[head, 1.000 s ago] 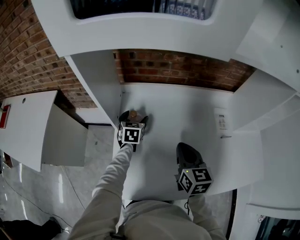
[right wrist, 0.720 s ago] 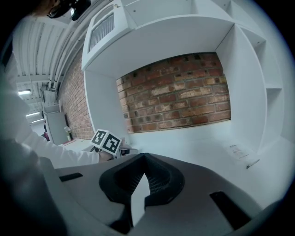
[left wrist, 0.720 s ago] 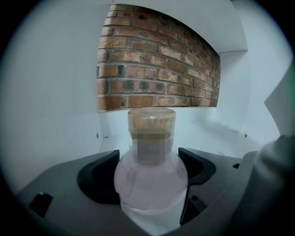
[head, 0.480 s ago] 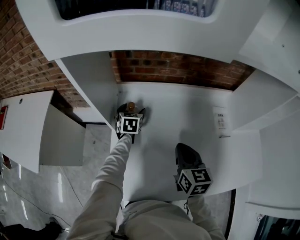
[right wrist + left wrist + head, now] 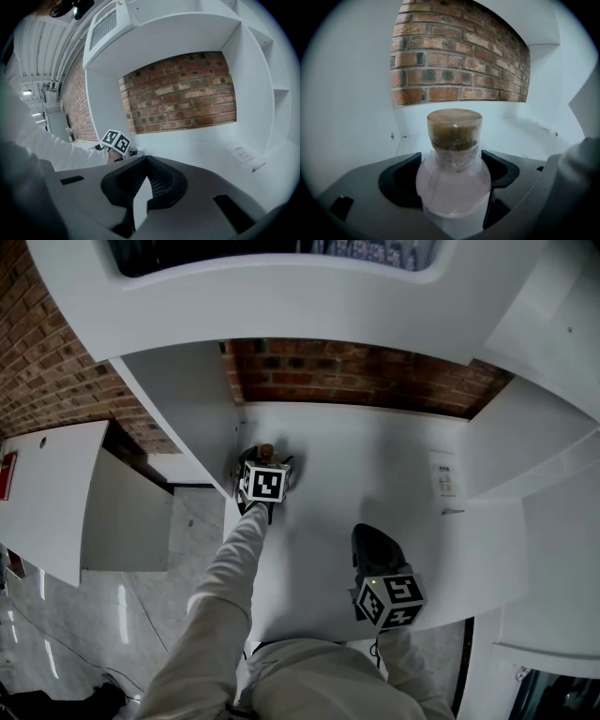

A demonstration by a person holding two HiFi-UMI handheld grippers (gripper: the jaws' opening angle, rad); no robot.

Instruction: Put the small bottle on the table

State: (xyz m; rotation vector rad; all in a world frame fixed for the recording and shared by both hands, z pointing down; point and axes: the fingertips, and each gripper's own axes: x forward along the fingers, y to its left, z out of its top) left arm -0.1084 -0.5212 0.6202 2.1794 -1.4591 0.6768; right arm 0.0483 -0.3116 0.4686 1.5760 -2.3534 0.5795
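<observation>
Left claw [image 5: 264, 463] farther forward, around pale-pink, cork-topped small bottle [image 5: 453, 180]

Head view looks steeply down; gripper views share brick wall [image 5: 459, 61]

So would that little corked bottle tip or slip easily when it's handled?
The small bottle looks clear, smooth and rigid, so probably slippery and perhaps breakable. Its body is wider than the cork, so it should stand steadily, though on its side it would likely roll. The left hand-held gripper holds its rounded sides.
</observation>
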